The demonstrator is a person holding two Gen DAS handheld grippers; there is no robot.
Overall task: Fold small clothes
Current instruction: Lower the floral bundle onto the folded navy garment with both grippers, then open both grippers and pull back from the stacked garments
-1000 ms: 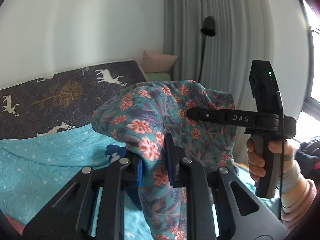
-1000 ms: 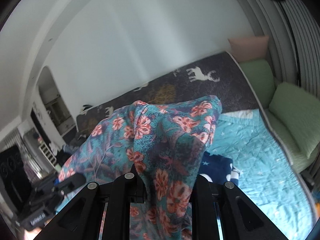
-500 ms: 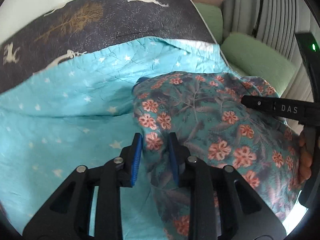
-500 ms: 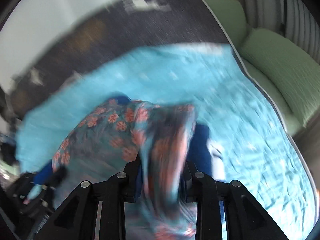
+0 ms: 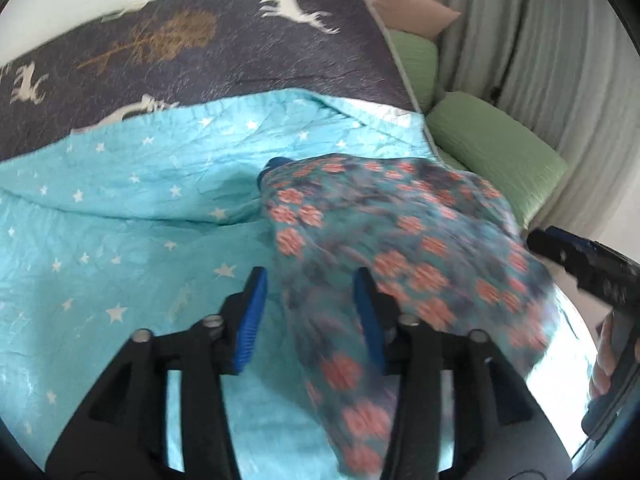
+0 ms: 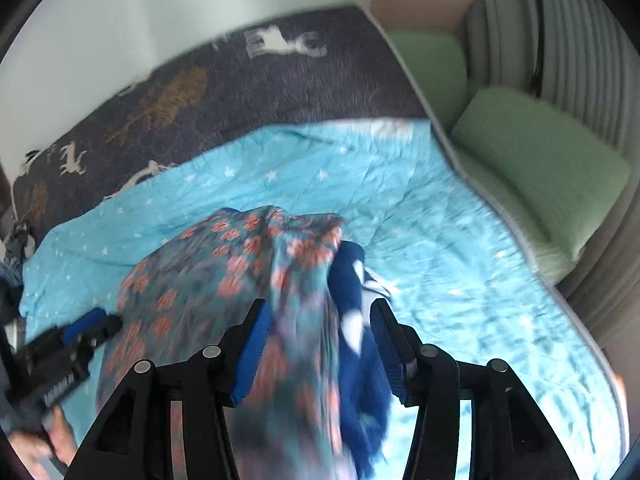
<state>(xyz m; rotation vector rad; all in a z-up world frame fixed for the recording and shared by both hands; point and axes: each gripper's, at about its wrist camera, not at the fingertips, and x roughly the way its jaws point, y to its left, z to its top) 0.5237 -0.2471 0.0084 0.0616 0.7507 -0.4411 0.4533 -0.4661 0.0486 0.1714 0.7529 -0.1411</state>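
A teal floral garment (image 5: 392,240) with orange flowers lies spread on the turquoise star quilt (image 5: 120,208); it also shows in the right wrist view (image 6: 224,280). My left gripper (image 5: 308,300) is open, its blue pads apart, with the garment's near edge loose between them. My right gripper (image 6: 316,332) is open too, the floral cloth and a dark blue garment (image 6: 352,280) lying between its fingers. The picture is blurred from motion. Each gripper shows at the edge of the other's view, the right one (image 5: 588,264) and the left one (image 6: 76,340).
The quilt covers the near part of a bed with a dark deer-print cover (image 5: 208,48) behind it. Green cushions (image 5: 492,140) and a pink pillow (image 5: 412,12) line the right side below grey curtains (image 5: 532,40). A white wall is behind.
Both grippers swung the floral garment down from mid-air onto the quilt, then opened and let it go. It now lies spread on the bed.
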